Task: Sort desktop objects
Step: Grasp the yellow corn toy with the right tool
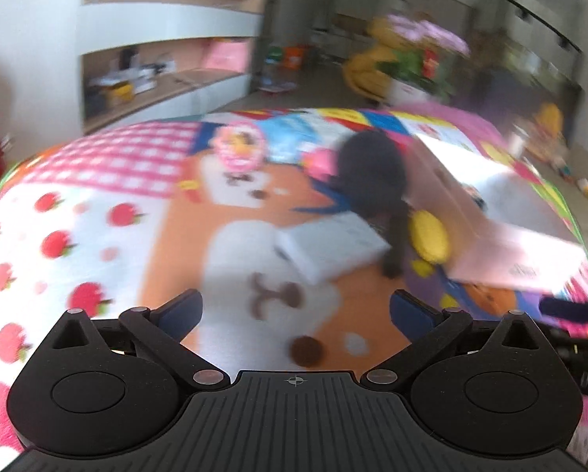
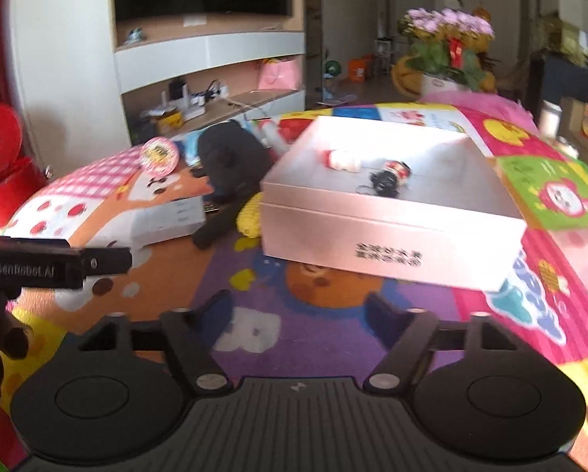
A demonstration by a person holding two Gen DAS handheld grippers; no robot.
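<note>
Both the left gripper (image 1: 295,306) and right gripper (image 2: 297,310) stand empty and open while, centre frame, the flat white cardboard box (image 1: 329,246) looks light, stiff, best pinched across its thin edge.

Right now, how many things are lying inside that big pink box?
2. A small red-and-white item lies near the back left of the box; a little bottle with a black tangle sits mid-box. The near wall may hide more.
</note>
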